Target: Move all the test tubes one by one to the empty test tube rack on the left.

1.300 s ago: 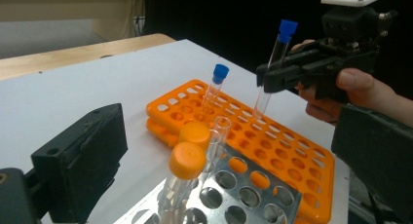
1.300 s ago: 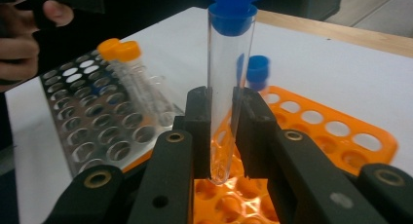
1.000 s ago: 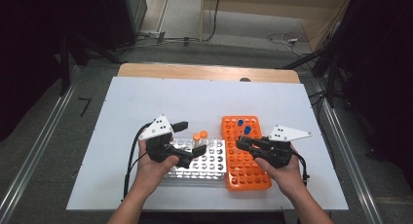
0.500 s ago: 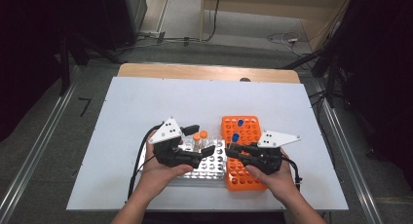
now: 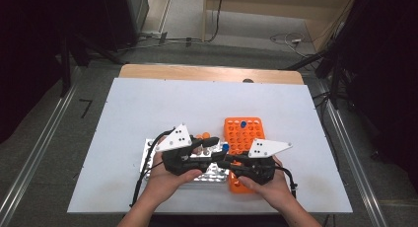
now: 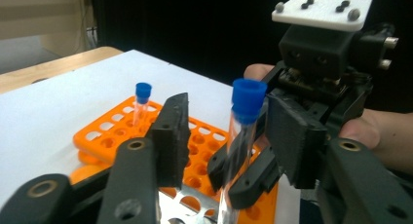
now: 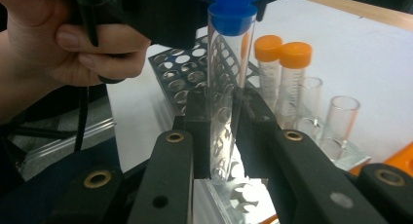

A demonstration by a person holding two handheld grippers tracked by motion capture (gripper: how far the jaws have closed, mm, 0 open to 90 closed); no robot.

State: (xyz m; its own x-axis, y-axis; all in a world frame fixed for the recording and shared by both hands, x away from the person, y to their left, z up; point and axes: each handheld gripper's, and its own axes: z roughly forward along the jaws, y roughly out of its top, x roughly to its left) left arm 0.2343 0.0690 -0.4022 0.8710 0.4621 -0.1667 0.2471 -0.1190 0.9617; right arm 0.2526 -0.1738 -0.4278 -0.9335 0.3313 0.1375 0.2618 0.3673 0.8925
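Note:
A clear tube with a blue cap stands upright in my right gripper, which is shut on its lower body. From above, that right gripper hovers over the seam between the silver rack and the orange rack. My left gripper faces it, its jaws either side of the tube's blue cap. They have just been closing, and a gap still shows between the left pad and the tube. In the high view the left gripper meets the blue cap.
A second blue-capped tube stands at the far end of the orange rack. Two orange-capped tubes and some uncapped tubes stand in the silver rack. White table stretches beyond both racks.
Both hands have drawn together. The right gripper carried the blue-capped tube left, off the orange rack, toward the silver one. The left gripper's jaws narrowed around the tube's cap.

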